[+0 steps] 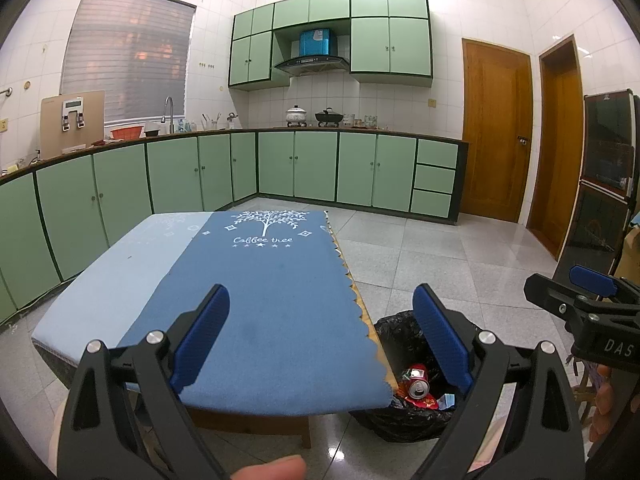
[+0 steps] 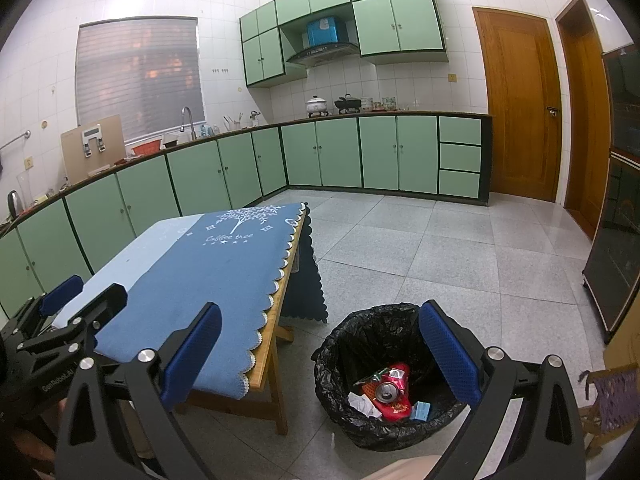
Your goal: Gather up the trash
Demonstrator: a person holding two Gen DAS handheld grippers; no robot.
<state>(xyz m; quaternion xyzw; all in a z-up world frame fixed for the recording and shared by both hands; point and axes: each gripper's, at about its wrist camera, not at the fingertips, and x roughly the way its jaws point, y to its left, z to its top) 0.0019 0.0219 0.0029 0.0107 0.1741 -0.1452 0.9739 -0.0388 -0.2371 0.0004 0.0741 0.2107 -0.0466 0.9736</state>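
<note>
Collecting stage: seems finished or nearly so, with no litter visible on the table or floor.
Room: tiled kitchen, green cabinets [image 2: 340, 152], wooden doors.
Surface: table under a blue tablecloth [image 1: 256, 304], bare.
Bin: black-lined trash bin [image 2: 340, 344] beside the table holds a crushed can [image 2: 388, 390], wrappers, paper.
Left gripper [image 1: 320, 340]: wide, empty.
Right gripper [image 2: 320, 364]: wide, empty.
Next: scan for leftovers.

Tiled kitchen: mint-green base cabinets [image 1: 316, 168] at 12 o'clock, blinded window [image 1: 128, 60] at 10. Grey speckled floor tiles [image 2: 460, 256]; wooden doors [image 1: 496, 128] at 2.
</note>
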